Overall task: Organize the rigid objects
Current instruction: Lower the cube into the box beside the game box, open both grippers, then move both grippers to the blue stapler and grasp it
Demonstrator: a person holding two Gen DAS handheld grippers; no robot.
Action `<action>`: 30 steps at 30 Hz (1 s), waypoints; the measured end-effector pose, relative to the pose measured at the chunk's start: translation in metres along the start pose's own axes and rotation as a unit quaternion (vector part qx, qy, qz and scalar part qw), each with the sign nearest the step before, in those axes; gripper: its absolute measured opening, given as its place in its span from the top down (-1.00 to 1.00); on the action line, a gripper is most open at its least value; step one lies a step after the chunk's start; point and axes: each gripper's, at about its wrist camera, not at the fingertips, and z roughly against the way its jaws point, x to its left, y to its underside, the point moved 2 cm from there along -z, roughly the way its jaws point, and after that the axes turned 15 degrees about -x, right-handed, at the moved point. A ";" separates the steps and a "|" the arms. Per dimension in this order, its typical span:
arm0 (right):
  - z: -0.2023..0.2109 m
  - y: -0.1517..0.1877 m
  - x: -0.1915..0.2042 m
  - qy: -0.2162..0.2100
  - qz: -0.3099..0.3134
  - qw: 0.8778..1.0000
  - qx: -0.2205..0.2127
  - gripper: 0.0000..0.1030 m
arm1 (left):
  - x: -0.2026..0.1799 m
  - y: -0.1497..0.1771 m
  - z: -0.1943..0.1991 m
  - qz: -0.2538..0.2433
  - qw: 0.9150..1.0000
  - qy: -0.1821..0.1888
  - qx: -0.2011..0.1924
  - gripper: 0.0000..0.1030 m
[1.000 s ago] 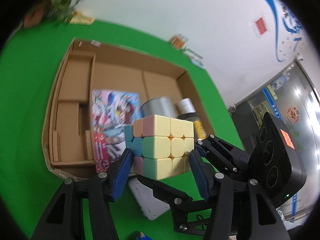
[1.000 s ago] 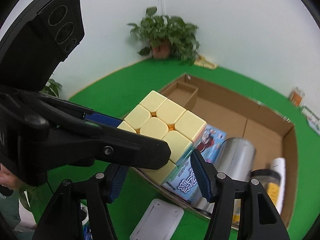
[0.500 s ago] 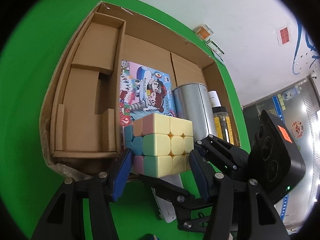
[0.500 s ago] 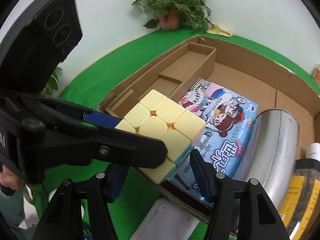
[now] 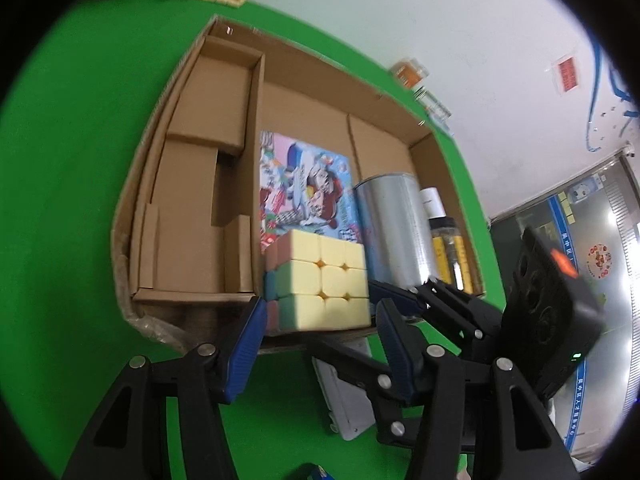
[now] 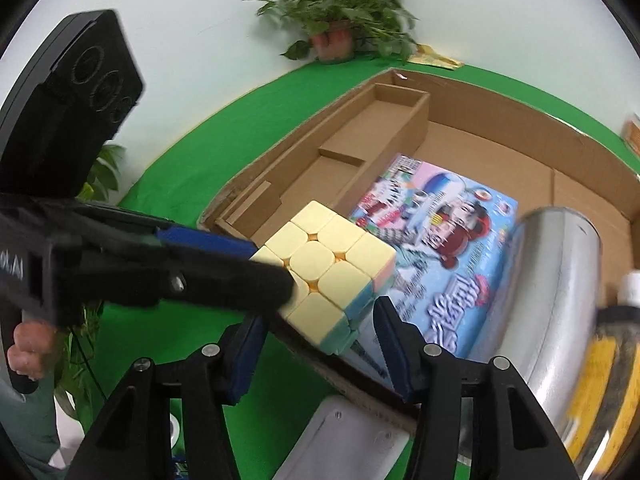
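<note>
A pastel puzzle cube point(image 5: 320, 284) hangs over the near edge of the open cardboard box point(image 5: 452, 184). My left gripper point(image 5: 320, 320) is shut on it, its blue pads pressing the cube's left and right faces. In the right wrist view the cube point(image 6: 328, 272) sits between the pads of my right gripper point(image 6: 318, 328). Those jaws are opening, and the pads stand just off the cube. The left gripper's black finger point(image 6: 224, 280) crosses the cube's left side and hides part of it. From the left wrist view, the right gripper's fingers point(image 5: 440, 300) reach in from the right.
Inside the box lie a colourful picture box point(image 5: 308, 176), a silver can point(image 5: 392, 220) and a yellow-labelled bottle point(image 5: 448, 248). Cardboard dividers point(image 5: 224, 120) fill its left side. A white device point(image 5: 344, 400) lies on the green table before the box. A potted plant point(image 6: 336, 12) stands behind.
Both grippers have come down with the cube, nearer the box's front edge. The gap between the right gripper's pads has widened a little.
</note>
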 end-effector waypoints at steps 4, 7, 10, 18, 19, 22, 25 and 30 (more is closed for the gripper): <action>0.061 0.028 0.006 0.015 -0.023 0.999 -0.046 -0.65 | -0.019 0.016 0.052 -0.078 0.992 -0.053 -0.089 -0.36; 0.105 0.069 0.029 0.003 -0.022 0.999 -0.050 -0.66 | -0.027 0.042 0.093 -0.094 0.983 -0.071 -0.140 -0.63; 0.135 0.117 0.059 -0.002 0.000 0.999 -0.036 -0.66 | -0.023 0.073 0.120 -0.071 0.985 -0.058 -0.147 -0.63; 0.132 0.187 0.133 -0.028 0.070 0.997 0.005 -0.65 | -0.026 0.126 0.161 -0.048 0.984 -0.082 -0.150 -0.63; 0.129 0.193 0.139 -0.028 0.079 0.996 0.008 -0.65 | -0.030 0.129 0.166 -0.052 0.983 -0.080 -0.155 -0.63; 0.116 0.202 0.152 -0.009 0.100 0.995 0.012 -0.61 | -0.039 0.142 0.171 -0.063 0.983 -0.083 -0.148 -0.63; 0.108 0.209 0.154 0.017 0.101 0.995 0.018 -0.19 | -0.046 0.153 0.169 -0.058 0.985 -0.083 -0.143 -0.63; 0.119 0.215 0.126 0.020 0.018 1.000 0.009 0.23 | -0.057 0.169 0.157 -0.057 0.988 -0.066 -0.124 -0.63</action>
